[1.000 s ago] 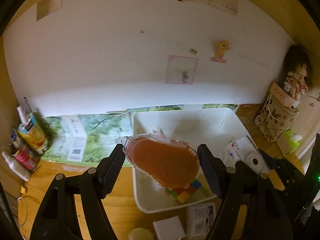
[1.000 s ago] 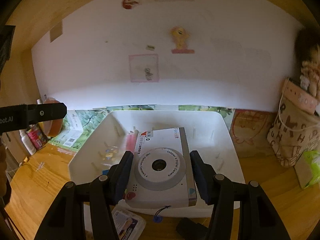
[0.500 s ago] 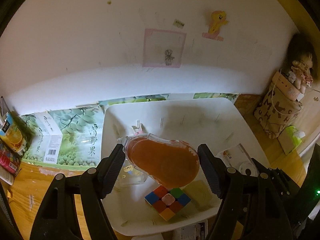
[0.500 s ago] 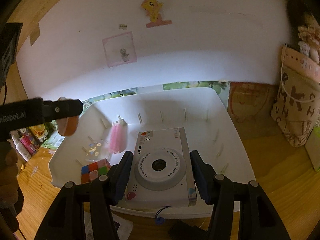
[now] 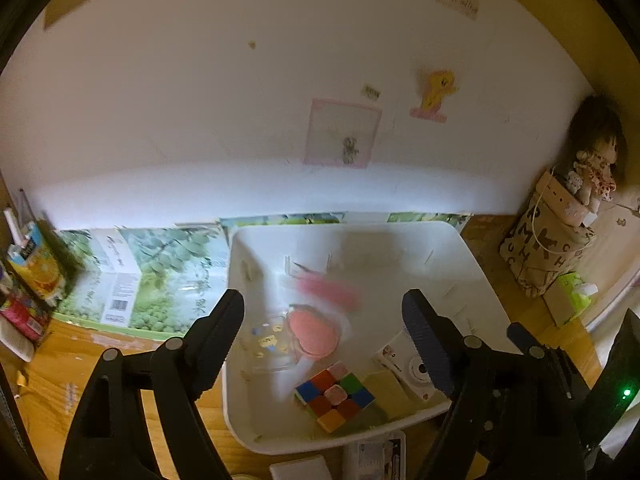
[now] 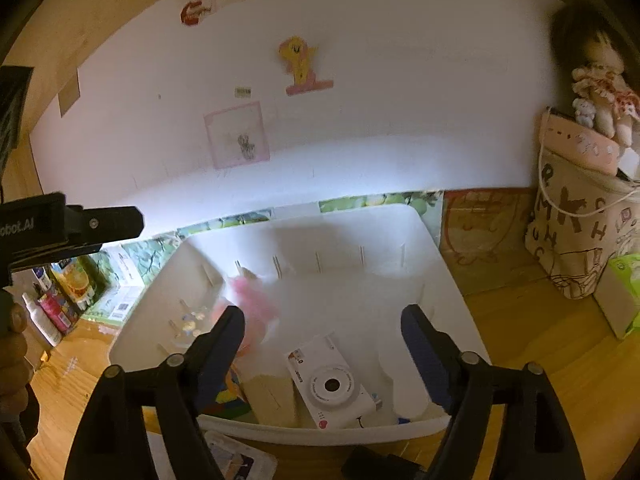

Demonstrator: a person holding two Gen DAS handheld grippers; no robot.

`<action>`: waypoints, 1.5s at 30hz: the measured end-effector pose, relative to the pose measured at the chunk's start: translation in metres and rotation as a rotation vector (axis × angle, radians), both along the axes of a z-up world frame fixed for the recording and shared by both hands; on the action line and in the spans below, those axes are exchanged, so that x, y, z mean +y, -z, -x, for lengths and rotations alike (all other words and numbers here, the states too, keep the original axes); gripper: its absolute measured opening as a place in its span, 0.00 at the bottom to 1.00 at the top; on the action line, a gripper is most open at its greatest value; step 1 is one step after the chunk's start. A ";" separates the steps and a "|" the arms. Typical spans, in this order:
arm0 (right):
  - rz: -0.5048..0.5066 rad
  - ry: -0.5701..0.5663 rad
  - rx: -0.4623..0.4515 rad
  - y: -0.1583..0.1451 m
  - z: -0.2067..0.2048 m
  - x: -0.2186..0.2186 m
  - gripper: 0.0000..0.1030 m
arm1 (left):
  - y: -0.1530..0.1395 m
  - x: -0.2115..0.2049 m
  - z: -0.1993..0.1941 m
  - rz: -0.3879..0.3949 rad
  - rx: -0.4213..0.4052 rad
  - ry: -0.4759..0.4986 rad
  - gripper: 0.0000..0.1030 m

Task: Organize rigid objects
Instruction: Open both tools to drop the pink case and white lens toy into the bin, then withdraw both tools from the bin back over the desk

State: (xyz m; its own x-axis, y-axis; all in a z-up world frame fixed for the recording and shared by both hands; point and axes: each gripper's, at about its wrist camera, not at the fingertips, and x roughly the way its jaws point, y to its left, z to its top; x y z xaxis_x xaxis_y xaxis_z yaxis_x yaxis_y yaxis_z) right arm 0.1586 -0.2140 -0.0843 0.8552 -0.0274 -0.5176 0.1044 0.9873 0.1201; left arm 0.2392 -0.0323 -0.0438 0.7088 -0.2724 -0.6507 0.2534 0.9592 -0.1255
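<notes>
A white bin (image 5: 474,268) stands on the wooden desk; it also shows in the right wrist view (image 6: 452,288). In it lie an orange clear-cased heart-shaped box (image 5: 314,334), a colour cube (image 5: 335,396), a pink brush (image 5: 328,288), a clear patterned piece (image 5: 266,342), a beige block (image 5: 386,392) and a white toy camera (image 5: 412,370), also in the right wrist view (image 6: 332,386). My left gripper (image 5: 323,338) is open and empty above the bin's front. My right gripper (image 6: 323,346) is open and empty above the camera.
A green printed box (image 5: 152,276) lies left of the bin. Juice cartons and bottles (image 5: 28,280) stand at far left. A lettered bag with a doll (image 5: 560,240) sits at right. Small packets (image 5: 376,460) lie before the bin.
Both grippers opened. The orange box dropped from my left gripper into the bin, and the white camera dropped from my right gripper into the bin. Both grippers pulled back a little.
</notes>
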 end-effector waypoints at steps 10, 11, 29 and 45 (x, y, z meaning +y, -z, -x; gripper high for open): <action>0.004 0.001 -0.061 -0.028 0.035 0.017 0.80 | -0.038 0.023 0.048 0.027 -0.101 -0.011 0.81; 0.006 0.000 -0.064 -0.030 0.040 0.020 0.80 | -0.041 0.025 0.053 0.027 -0.109 -0.008 0.81; 0.016 -0.014 -0.120 -0.063 0.108 0.054 0.87 | -0.065 0.076 0.133 -0.036 -0.171 -0.054 0.84; -0.073 -0.064 0.074 -0.022 0.138 0.078 0.87 | -0.021 0.103 0.172 -0.115 0.043 -0.113 0.84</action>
State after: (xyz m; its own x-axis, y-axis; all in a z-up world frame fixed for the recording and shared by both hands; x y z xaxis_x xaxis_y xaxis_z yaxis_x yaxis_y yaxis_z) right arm 0.0207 -0.1363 -0.0620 0.8136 0.0656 -0.5778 0.0528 0.9812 0.1858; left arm 0.0670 0.0706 -0.0229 0.7014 -0.1148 -0.7035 0.1403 0.9899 -0.0216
